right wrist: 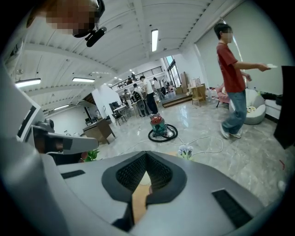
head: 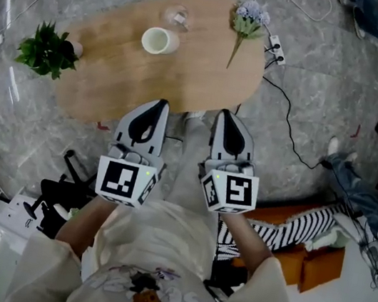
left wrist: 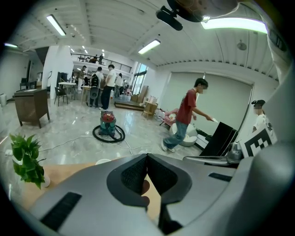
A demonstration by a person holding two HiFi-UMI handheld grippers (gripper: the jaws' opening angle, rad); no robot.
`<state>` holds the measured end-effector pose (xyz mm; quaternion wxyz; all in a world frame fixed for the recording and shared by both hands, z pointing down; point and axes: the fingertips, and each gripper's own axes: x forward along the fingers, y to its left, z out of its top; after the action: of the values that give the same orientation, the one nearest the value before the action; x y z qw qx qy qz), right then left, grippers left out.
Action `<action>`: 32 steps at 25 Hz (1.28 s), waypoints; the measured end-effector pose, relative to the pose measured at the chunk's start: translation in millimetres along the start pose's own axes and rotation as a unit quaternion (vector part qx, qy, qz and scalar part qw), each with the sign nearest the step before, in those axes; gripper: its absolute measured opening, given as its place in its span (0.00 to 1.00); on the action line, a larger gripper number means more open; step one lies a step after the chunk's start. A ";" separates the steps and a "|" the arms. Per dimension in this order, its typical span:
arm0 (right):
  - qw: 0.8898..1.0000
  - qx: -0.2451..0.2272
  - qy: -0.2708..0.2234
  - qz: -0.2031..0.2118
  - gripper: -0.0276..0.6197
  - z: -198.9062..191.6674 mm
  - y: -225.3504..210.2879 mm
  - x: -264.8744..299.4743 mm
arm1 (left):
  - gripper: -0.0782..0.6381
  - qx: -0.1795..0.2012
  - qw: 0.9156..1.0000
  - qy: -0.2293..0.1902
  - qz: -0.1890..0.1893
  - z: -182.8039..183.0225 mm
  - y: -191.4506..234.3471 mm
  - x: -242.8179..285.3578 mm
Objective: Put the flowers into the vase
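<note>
A bunch of pale blue flowers [head: 248,18] with a long stem lies on the far right end of the oval wooden table [head: 115,76]. A white cup-shaped vase [head: 159,40] stands mid-table, and a clear glass [head: 176,16] sits just behind it. My left gripper [head: 159,104] and right gripper [head: 226,114] hover side by side at the table's near edge, both shut and empty. In the left gripper view the jaws of the left gripper [left wrist: 147,156] meet, with the table behind. In the right gripper view the right gripper [right wrist: 146,155] is shut too, and the flowers [right wrist: 185,150] show beyond it.
A potted green plant [head: 46,49] stands on the table's left end. A power strip [head: 276,51] and cables lie on the floor past the right end. Farther off are a vacuum cleaner [left wrist: 108,125] and a person in a red shirt [left wrist: 186,115].
</note>
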<state>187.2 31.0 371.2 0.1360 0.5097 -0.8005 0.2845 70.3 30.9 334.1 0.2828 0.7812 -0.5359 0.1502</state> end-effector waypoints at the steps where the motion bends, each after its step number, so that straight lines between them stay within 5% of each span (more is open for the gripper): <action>1: 1.000 0.001 0.001 0.000 0.04 -1.5 -2.3 5.0 | 0.12 0.000 1.000 0.001 0.000 -1.5 1.1 4.9; 13: 0.998 0.049 0.008 -0.026 0.04 -16.1 -30.2 57.0 | 0.12 -0.013 0.999 0.042 -0.009 -28.2 15.8 56.2; 32: 0.997 0.062 0.030 -0.044 0.04 -49.2 -79.9 115.2 | 0.12 -0.015 0.997 0.075 -0.013 -69.1 41.9 119.6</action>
<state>203.9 -50.3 494.4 0.1405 0.5429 -0.7539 0.3423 82.0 -28.6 465.1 0.3363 0.7704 -0.5048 0.1964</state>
